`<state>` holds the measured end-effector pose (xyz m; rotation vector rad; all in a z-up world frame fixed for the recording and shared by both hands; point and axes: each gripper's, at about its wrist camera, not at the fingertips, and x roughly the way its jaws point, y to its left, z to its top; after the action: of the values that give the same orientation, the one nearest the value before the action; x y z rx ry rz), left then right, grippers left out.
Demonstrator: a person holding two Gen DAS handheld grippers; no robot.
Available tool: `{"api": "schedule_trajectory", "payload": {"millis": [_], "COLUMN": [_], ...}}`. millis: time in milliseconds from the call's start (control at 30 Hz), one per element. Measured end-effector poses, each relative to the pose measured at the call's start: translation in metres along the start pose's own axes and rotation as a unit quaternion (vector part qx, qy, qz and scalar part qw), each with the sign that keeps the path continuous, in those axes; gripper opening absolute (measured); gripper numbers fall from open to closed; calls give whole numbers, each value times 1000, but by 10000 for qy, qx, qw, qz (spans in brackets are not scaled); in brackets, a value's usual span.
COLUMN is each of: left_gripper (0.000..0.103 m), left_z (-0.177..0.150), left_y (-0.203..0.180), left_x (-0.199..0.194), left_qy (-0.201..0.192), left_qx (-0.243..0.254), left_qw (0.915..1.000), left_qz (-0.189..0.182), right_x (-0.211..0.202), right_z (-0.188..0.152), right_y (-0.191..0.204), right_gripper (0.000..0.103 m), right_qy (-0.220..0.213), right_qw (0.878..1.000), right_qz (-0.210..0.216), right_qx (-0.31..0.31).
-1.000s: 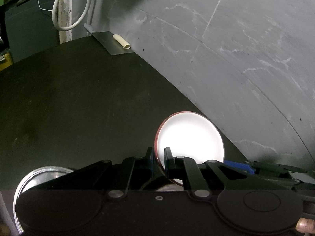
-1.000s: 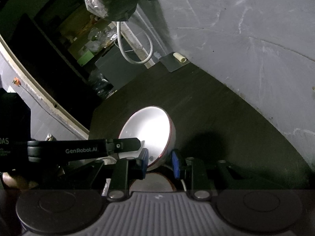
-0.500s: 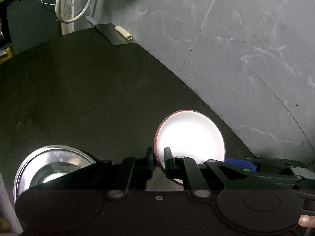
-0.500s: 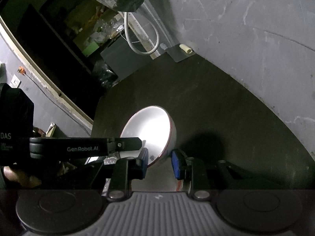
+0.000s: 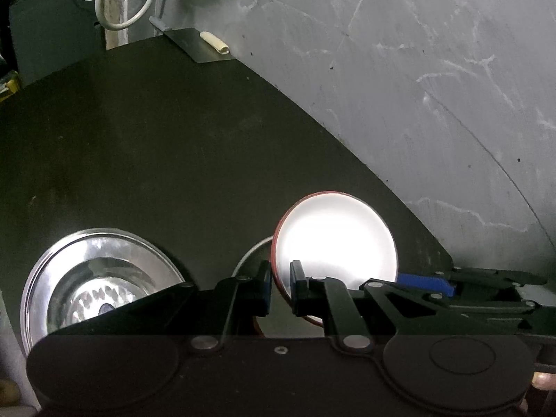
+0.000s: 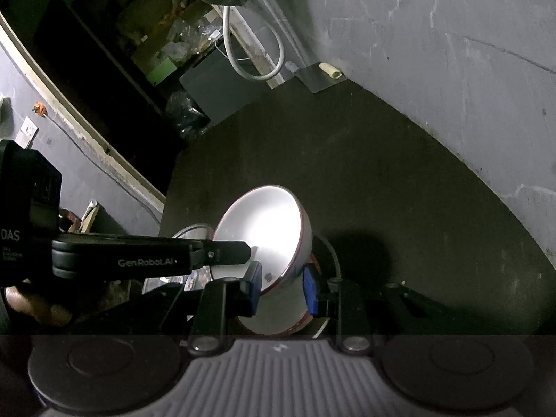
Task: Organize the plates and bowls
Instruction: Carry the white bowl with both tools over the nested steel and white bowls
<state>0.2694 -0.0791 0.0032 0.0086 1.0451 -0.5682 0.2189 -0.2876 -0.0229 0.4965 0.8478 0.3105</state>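
Observation:
A white bowl with a red rim (image 5: 337, 239) is held tilted above the dark table. My left gripper (image 5: 280, 286) is shut on its near rim. In the right wrist view the same bowl (image 6: 264, 236) sits between the blue pads of my right gripper (image 6: 283, 286), which closes on its lower edge; the left gripper's arm reaches in from the left. A steel plate (image 5: 97, 278) lies flat on the table at lower left. Below the bowl another dish (image 6: 278, 316) with a red edge shows, partly hidden.
The dark table (image 5: 156, 146) runs back to a grey wall (image 5: 417, 69). A small metal sheet with a pale cylinder (image 5: 213, 43) lies at the far edge. A white cable loop (image 5: 121, 0) hangs behind. Clutter on shelves (image 6: 156, 52) stands at left.
Both grippers have lifted with the bowl. The steel plate has come more fully into the left wrist view, and a dish under the bowl now shows.

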Motion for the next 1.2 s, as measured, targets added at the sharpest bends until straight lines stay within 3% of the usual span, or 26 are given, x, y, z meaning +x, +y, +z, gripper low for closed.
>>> {"api": "schedule_trajectory", "payload": {"millis": [1200], "left_gripper": [13], "left_z": [-8], "left_y": [0], "left_x": [6], "left_qy": [253], "left_qx": [-1], "left_qw": [9997], "left_qz": [54], "right_x": [7], "right_z": [-5], "right_y": [5], "right_gripper": [30], "right_qy": [309], "right_qw": [9995], "right_qz": [-48], "right_qx": [-98]}}
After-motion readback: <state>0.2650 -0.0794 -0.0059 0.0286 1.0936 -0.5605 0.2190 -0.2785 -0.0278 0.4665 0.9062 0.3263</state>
